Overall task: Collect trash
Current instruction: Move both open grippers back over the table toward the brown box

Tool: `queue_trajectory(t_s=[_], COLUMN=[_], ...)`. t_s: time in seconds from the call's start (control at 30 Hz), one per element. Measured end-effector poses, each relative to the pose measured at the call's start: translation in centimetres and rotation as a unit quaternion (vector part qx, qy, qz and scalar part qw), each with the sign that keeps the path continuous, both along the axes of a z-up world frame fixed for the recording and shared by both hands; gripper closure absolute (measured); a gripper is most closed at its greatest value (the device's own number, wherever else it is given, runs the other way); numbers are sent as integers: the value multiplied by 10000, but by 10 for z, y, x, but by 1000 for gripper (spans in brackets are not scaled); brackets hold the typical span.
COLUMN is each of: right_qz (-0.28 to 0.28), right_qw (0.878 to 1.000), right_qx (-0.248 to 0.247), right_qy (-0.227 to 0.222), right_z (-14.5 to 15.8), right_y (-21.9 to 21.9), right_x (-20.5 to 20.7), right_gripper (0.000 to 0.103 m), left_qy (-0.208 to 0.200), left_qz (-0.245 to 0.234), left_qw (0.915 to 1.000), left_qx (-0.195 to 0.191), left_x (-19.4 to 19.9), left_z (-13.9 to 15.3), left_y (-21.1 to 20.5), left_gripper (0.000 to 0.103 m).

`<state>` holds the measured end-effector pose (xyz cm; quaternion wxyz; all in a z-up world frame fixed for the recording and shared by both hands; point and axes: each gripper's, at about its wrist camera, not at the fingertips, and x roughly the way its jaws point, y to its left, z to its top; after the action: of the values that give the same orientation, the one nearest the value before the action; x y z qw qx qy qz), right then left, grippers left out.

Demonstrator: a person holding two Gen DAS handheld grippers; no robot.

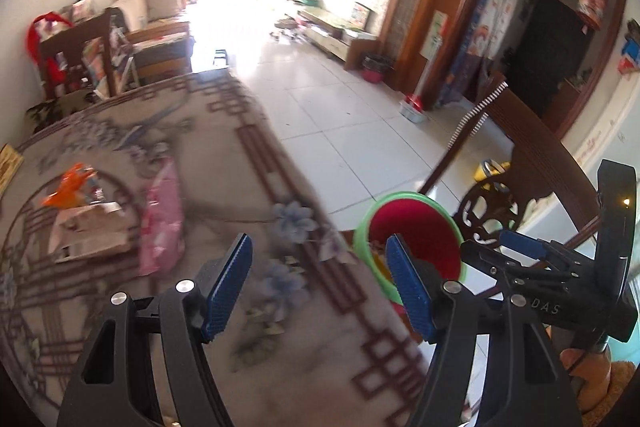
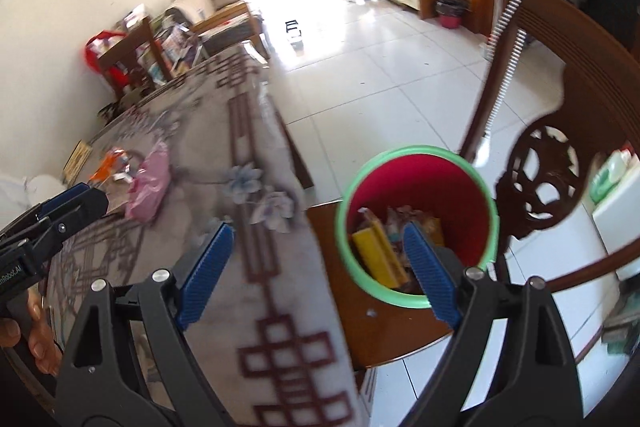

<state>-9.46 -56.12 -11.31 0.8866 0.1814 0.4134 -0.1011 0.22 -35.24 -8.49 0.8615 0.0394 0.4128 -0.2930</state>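
Both tongs — left [image 1: 320,283], right [image 2: 320,273] — gape empty; pink wrapper [image 1: 162,223] and orange scrap [image 1: 70,189] lie ahead-left, bin [image 2: 416,227] ahead-right — likely light, crinkly, slippery: pinch a bunched edge.

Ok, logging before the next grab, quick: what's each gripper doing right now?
Left gripper: open, nothing between its fingers.
Right gripper: open, nothing between its fingers.
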Motion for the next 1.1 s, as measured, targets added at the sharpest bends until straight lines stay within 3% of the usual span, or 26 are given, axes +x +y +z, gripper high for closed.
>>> queue_trajectory(t_s=[0.4,0.67,0.83,0.9,1.0,1.1], right_qz=[1063,1963,2619,2947,3403,3764], right_qw=[9942,9786,9585,9452,9243,9040], right_qx=[-183,-176,-23,-78,-254,-519], right_qy=[-30,597,1124,1407,1709,1958], right_z=[18,0,-31,-47,-66,-85], right_y=[120,191,245,272,306,336], right_x=[45,55,58,60,63,63], right_gripper=[15,12,12,12,12,12], left_qy=[-39,140,235,234,134,11], left_qz=[996,1992,2286,2287,2136,1640], left_qw=[9950,9798,9731,9730,9762,9846], left_qx=[-83,86,186,223,357,602], left_x=[21,39,46,49,56,70], left_z=[-1,-24,-36,-37,-37,-37], left_y=[131,235,276,286,292,289], left_gripper=[37,37,37,36,36,31])
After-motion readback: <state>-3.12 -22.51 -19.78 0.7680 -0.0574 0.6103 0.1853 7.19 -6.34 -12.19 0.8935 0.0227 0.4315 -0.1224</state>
